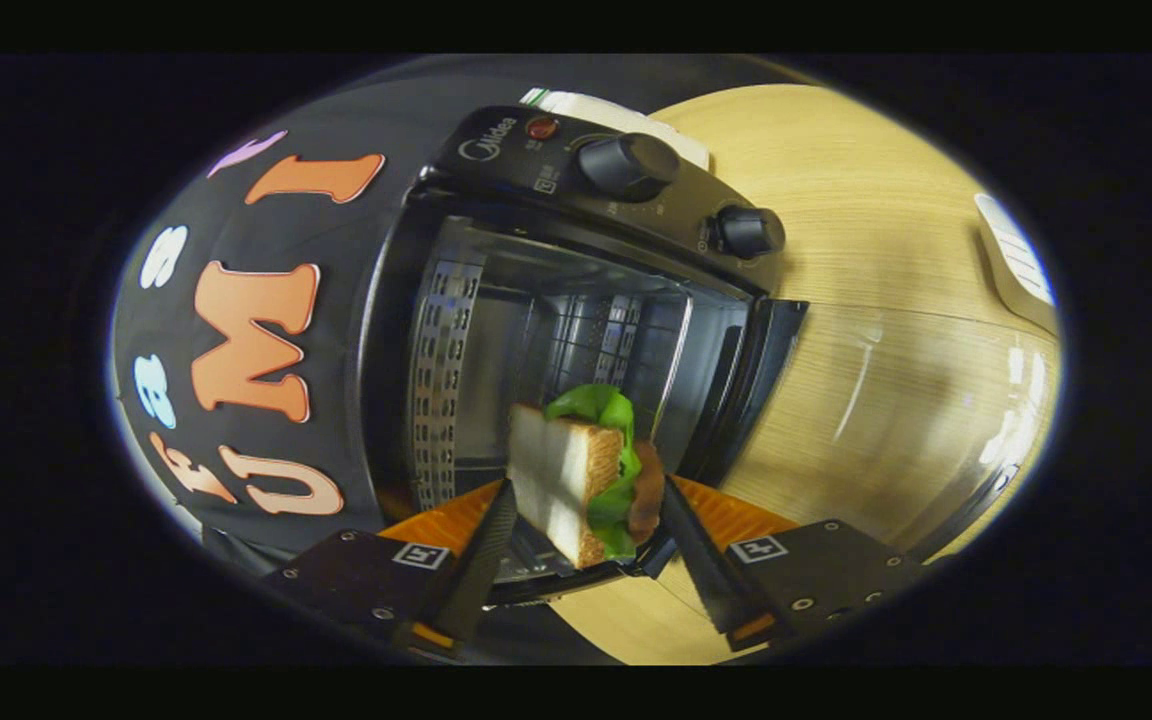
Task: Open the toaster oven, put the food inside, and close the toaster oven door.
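Observation:
The black toaster oven stands open, and I look straight into its dark cavity with perforated metal walls. Its glass door is swung fully out, hinged at the cavity's edge, with the wooden table showing through the glass. A sandwich of white toast, green lettuce and a brown slice sits between my fingers, at the mouth of the cavity. My gripper is shut on the sandwich, one finger against the bread and the other against the brown side.
Two black knobs and a red lamp sit on the oven's control panel. The wooden table carries a white flat object past the door. Something white lies behind the oven.

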`<state>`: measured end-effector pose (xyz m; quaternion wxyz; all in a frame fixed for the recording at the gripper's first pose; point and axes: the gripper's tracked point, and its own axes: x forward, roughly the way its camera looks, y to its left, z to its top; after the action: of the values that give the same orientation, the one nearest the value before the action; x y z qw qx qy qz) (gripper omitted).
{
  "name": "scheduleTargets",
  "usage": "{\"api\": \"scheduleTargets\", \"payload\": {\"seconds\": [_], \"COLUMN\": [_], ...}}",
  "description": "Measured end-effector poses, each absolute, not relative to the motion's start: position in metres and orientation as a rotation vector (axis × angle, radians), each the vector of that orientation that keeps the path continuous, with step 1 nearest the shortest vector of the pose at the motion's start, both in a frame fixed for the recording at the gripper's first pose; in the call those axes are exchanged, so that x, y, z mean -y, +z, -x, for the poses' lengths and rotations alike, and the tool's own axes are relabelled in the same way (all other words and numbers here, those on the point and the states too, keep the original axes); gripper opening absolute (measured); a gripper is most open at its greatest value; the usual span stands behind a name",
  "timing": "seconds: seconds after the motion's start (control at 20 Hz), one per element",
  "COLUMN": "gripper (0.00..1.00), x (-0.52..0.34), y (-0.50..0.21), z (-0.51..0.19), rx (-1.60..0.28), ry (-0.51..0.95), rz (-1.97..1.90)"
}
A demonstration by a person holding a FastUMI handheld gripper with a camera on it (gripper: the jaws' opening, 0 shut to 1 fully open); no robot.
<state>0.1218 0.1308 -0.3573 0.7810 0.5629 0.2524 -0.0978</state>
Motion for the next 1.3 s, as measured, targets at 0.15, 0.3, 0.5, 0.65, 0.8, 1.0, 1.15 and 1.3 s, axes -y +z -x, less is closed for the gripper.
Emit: {"api": "scheduleTargets", "payload": {"seconds": [0.15, 0.3, 0.5, 0.65, 0.8, 1.0, 1.15, 1.3], "gripper": [0.97, 0.98, 0.98, 0.98, 0.98, 0.98, 0.99, 0.98], "x": [-0.125, -0.123, -0.128, -0.133, -0.133, -0.115, -0.101, -0.086], "y": [-0.358, -0.361, -0.359, -0.355, -0.345, -0.343, -0.348, -0.358], "z": [-0.113, -0.096, -0.059, -0.027, 0.001, 0.036, 0.057, 0.075], "rx": [-0.559, -0.598, -0.664, -0.74, -0.759, -0.755, -0.758, -0.765], "ry": [-0.227, -0.216, -0.148, -0.092, -0.026, 0.042, 0.079, 0.079], "rz": [-1.179, -1.13, -1.028, -0.981, -0.846, -0.528, -0.333, -0.183]}}
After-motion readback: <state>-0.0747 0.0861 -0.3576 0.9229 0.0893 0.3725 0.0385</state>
